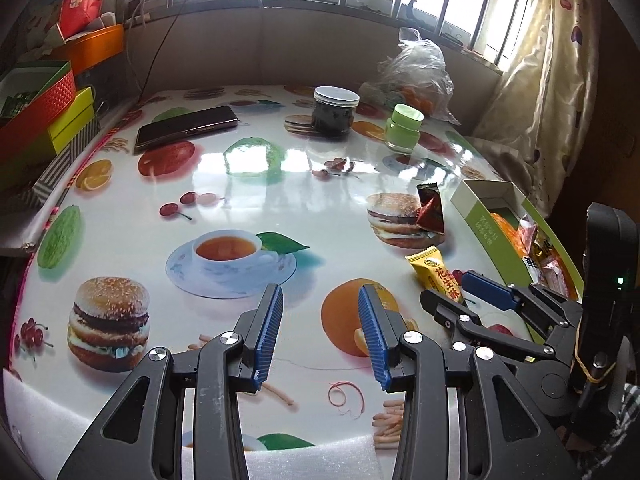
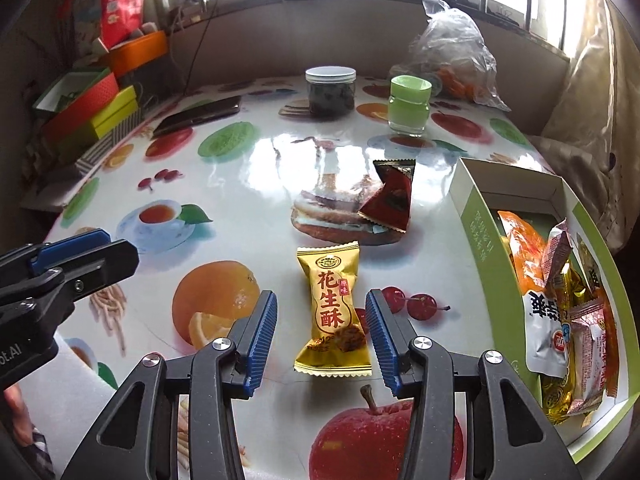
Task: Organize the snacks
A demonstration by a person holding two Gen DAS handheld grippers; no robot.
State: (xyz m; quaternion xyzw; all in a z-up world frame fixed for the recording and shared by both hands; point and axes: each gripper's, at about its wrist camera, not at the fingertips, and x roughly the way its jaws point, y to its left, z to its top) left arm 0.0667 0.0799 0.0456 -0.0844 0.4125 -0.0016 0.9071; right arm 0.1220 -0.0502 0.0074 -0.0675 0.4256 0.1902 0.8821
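A yellow peanut-candy packet (image 2: pixel 334 312) lies flat on the printed tablecloth, between the open jaws of my right gripper (image 2: pixel 321 312); the fingers do not touch it. It also shows in the left wrist view (image 1: pixel 434 276). A dark red snack packet (image 2: pixel 390 196) lies further back; it also shows in the left wrist view (image 1: pixel 430 208). A green-and-white box (image 2: pixel 476 216) at the right holds several snack packets (image 2: pixel 560 312). My left gripper (image 1: pixel 321 304) is open and empty over the table, left of the right gripper (image 1: pixel 448 294).
A dark jar with a white lid (image 2: pixel 331 92), a small green jar (image 2: pixel 409 106), a phone (image 2: pixel 198 116) and a plastic bag (image 2: pixel 452 52) sit at the back. Stacked coloured boxes (image 2: pixel 88 108) stand at the left edge.
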